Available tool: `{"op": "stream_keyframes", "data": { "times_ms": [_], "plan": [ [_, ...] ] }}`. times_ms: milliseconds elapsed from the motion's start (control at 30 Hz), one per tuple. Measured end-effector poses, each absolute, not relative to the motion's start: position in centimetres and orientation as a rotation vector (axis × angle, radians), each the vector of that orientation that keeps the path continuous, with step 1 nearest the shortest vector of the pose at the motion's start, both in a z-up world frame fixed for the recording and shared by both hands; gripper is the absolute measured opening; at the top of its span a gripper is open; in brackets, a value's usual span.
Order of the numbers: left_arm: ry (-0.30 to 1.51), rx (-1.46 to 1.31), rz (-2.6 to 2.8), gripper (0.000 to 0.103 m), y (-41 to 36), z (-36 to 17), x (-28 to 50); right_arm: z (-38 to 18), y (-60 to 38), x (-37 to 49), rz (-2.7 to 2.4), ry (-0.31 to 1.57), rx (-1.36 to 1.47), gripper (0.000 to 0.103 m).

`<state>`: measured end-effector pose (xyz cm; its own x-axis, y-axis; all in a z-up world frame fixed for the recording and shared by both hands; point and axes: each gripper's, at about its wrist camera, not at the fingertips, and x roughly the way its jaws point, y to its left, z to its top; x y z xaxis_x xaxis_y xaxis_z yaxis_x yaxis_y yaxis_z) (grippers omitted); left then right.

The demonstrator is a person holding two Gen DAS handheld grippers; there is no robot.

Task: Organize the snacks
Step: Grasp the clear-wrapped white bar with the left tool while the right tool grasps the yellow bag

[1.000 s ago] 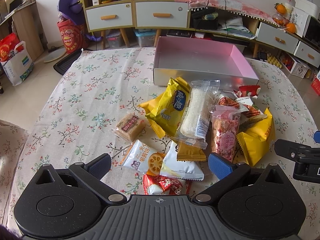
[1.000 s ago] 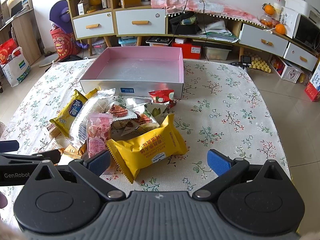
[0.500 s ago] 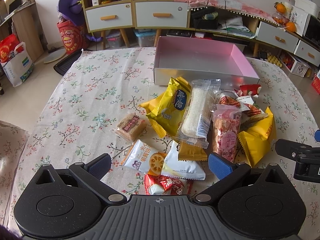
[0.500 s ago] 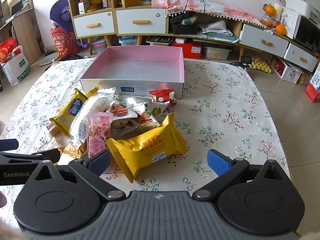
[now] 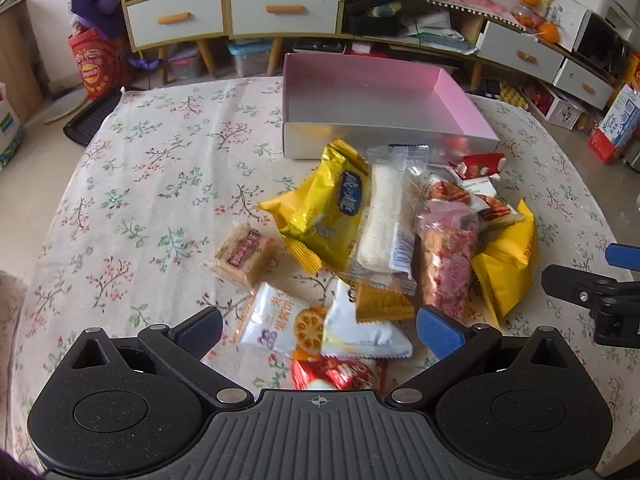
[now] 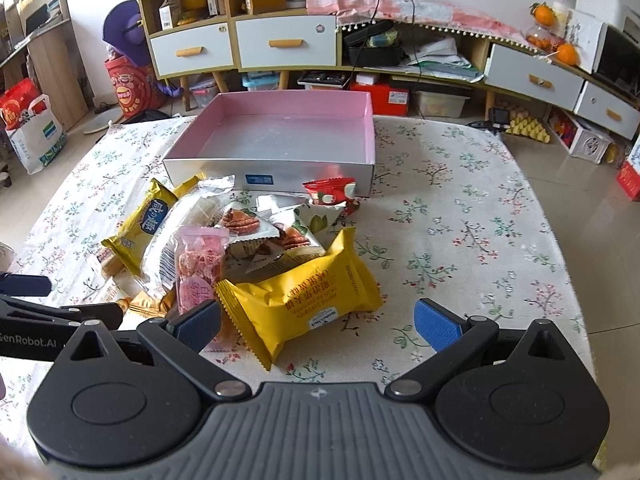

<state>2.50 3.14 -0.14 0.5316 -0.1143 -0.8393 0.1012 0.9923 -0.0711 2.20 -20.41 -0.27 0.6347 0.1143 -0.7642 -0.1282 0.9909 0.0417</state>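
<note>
The tablecloth is matt woven cloth with a printed flower pattern. The box looks like card, silvery and faintly shiny outside, matt pink on its inner walls. The yellow packet is glossy crinkled plastic film, as is the white packet. The clear wrapper is thin see-through plastic. The left gripper has matt black plastic arms, ribbed grey housing and textured blue pads.

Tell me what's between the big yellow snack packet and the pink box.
In the right wrist view, pecan snack packets and a small red packet lie between the big yellow snack packet and pink box.
</note>
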Motion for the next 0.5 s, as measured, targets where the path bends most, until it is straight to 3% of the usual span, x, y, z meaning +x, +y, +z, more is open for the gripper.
{"op": "stream_keyframes", "data": {
  "times_ms": [267,400,500],
  "plan": [
    [0.951,-0.116,-0.189,0.1,4.3,0.5,4.8,-1.3,-21.9,4.5,0.151,0.949,0.196,0.098],
    [0.929,-0.17,-0.228,0.089,4.8,1.0,5.8,-2.8,-23.4,5.8,0.114,1.029,0.367,0.084],
    [0.921,-0.194,-0.271,0.075,4.7,1.2,6.4,-3.6,-24.3,6.4,0.089,1.064,0.465,0.081]
  ]
}}
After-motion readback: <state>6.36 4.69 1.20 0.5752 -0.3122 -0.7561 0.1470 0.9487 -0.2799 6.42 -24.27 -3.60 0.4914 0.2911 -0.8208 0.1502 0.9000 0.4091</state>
